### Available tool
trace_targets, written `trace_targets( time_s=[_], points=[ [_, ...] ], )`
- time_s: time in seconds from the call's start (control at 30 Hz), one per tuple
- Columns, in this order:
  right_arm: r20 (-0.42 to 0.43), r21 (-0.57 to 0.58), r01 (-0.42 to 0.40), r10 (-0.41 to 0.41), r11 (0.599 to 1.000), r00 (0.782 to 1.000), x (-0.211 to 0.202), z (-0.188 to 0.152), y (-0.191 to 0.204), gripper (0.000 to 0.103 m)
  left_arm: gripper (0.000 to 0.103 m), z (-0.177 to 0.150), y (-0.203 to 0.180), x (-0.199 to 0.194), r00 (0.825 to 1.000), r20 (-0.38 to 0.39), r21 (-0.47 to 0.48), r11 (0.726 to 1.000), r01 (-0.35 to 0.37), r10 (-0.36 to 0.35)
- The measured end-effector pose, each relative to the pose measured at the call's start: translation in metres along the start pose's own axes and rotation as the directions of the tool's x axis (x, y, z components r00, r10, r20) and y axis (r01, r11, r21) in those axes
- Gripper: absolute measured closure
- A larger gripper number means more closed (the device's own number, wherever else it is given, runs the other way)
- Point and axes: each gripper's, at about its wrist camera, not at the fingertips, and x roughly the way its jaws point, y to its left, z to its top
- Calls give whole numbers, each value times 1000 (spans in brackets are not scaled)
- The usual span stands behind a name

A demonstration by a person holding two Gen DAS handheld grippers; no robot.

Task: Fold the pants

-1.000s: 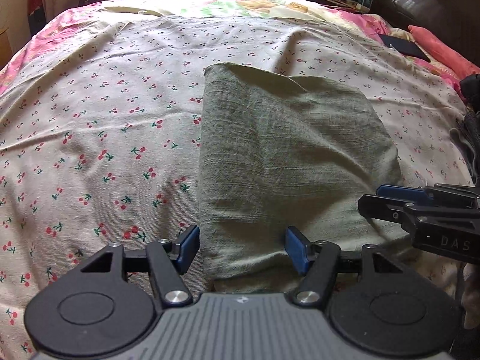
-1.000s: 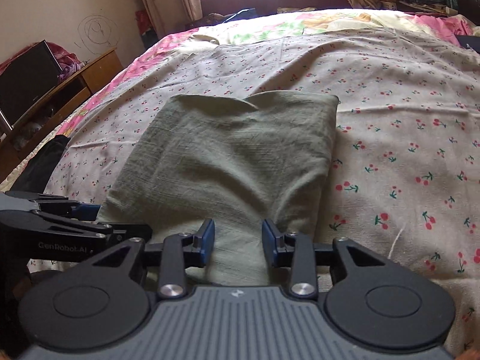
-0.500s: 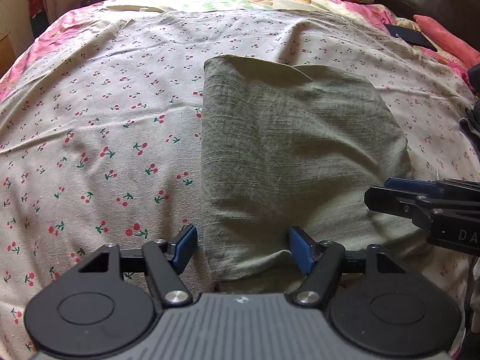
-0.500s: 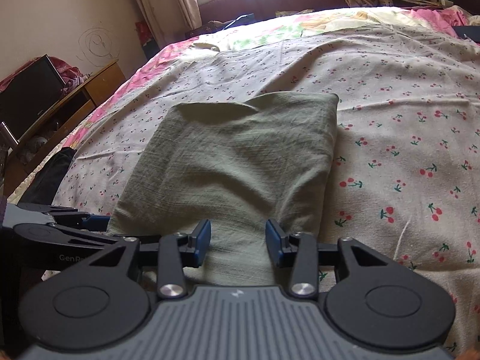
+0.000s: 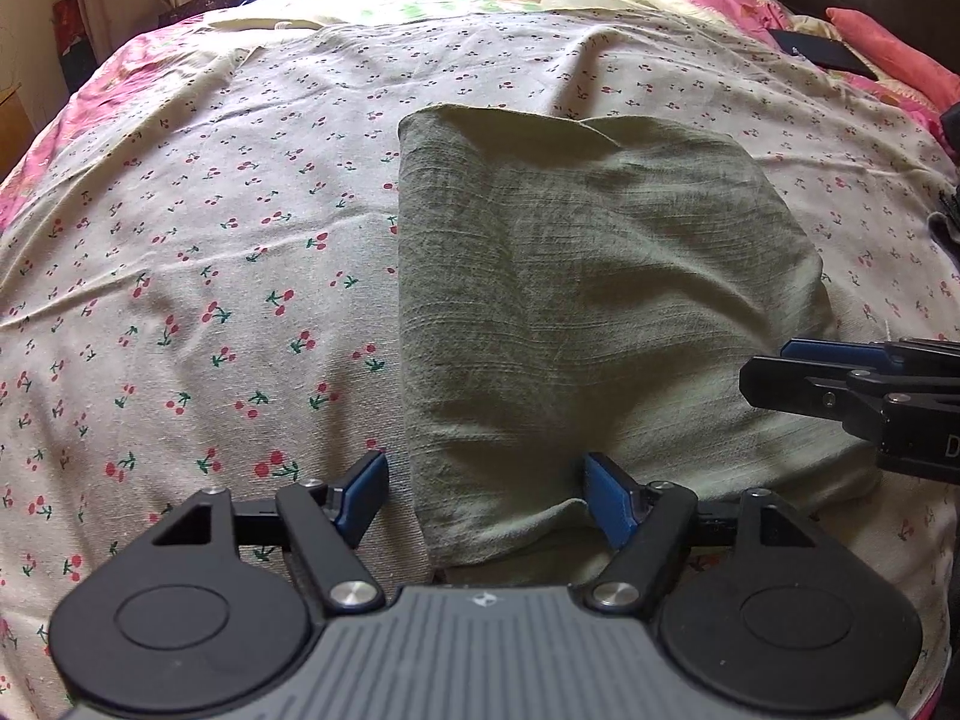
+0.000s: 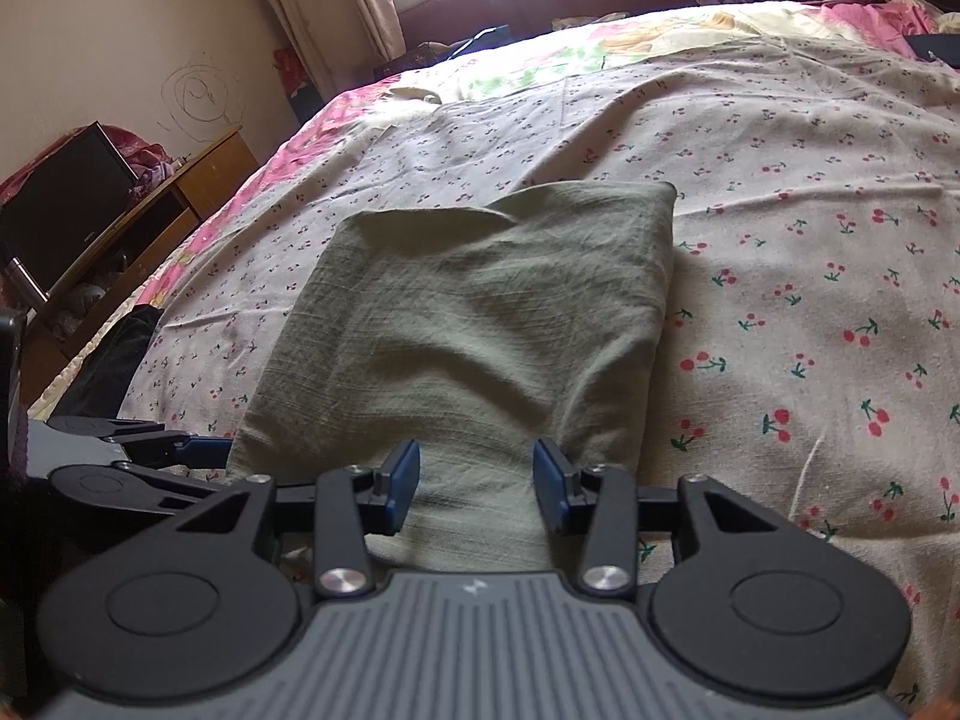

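Note:
The green pants (image 5: 588,300) lie folded into a rough rectangle on the cherry-print bedsheet (image 5: 210,276); they also show in the right wrist view (image 6: 480,324). My left gripper (image 5: 486,495) is open, its blue pads either side of the near left corner of the fold. My right gripper (image 6: 477,483) is open over the near edge of the pants, cloth lying between its pads. Each gripper shows in the other's view, the right one at the right edge (image 5: 840,384) and the left one at the lower left (image 6: 150,450).
A dark flat object (image 5: 822,51) and a pink pillow (image 5: 894,54) lie at the bed's far right. A wooden cabinet with a black screen (image 6: 90,204) stands left of the bed. Dark clothing (image 6: 108,360) hangs at the bed's left edge.
Both grippers have drawn back a little toward the near edge of the pants and tilted up. The right gripper's jaws have opened wider. The pants have not moved.

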Motion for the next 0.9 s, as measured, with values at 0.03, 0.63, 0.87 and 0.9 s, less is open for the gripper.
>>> trace_targets(
  time_s=[0.03,0.63,0.87,0.9],
  points=[
    [0,-1,0,0,1000,1000,0,0,0,60,18,0,0,0,1000,1,2,1000,-2,2],
    [-6,-11,26,-26,1000,1000,-6,-1,1,59,12,-3,-5,-7,998,16,37,997,-66,66],
    [-6,14,8,-8,1000,1000,-7,-2,-2,57,9,-2,-3,-3,998,3,41,997,-62,62],
    [-5,25,0,0,1000,1000,-7,-2,-2,57,9,-1,-3,-2,998,-2,36,998,-57,57]
  ],
)
